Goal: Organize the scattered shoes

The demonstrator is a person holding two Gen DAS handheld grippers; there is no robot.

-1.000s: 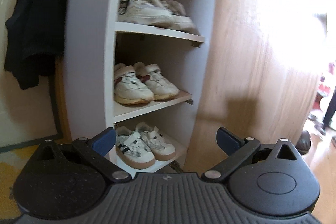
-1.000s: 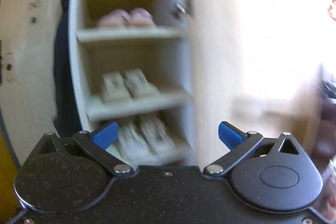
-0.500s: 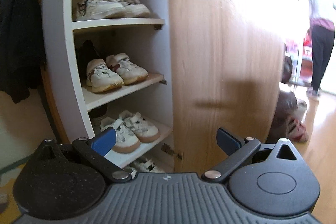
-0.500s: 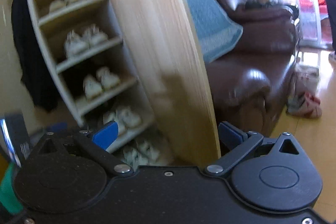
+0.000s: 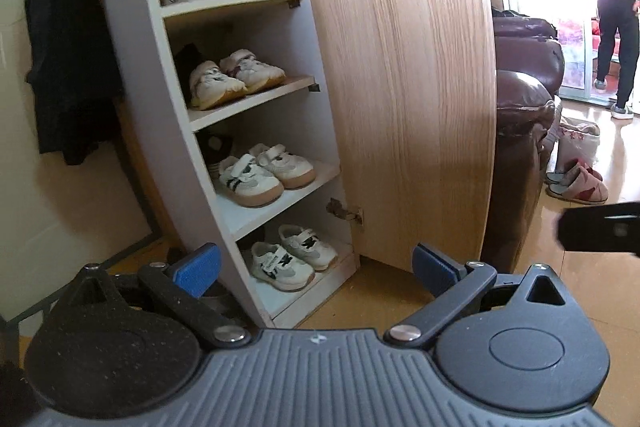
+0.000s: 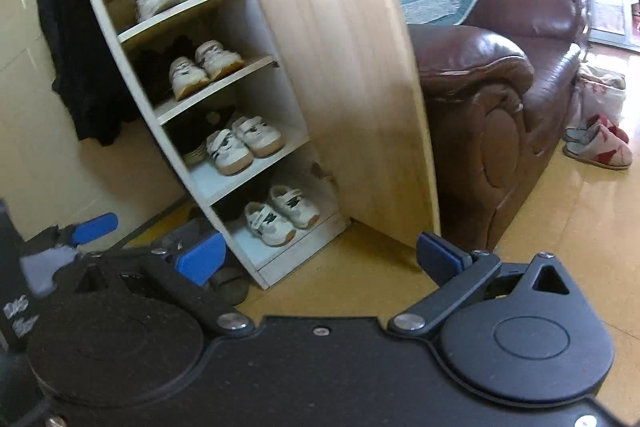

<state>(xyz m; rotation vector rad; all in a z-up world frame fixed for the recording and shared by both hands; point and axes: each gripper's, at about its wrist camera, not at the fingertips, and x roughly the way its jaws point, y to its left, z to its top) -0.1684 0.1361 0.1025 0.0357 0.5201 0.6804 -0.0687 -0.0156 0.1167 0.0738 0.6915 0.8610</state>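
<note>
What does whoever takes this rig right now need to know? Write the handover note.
Left gripper: open, empty.
Right gripper: open, empty.
Cabinet, door open: sneaker pairs sit on its shelves, including the bottom pair.
Left: slippers on the floor past the sofa, and a dark shoe on the floor at the cabinet's base. Shelve them if they belong.

A brown leather sofa (image 6: 496,75) stood beside the cabinet door (image 5: 404,79); a dark coat (image 5: 68,39) hung left.

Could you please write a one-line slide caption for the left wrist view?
Open left gripper faces an open shoe cabinet with paired sneakers on its shelves.
</note>
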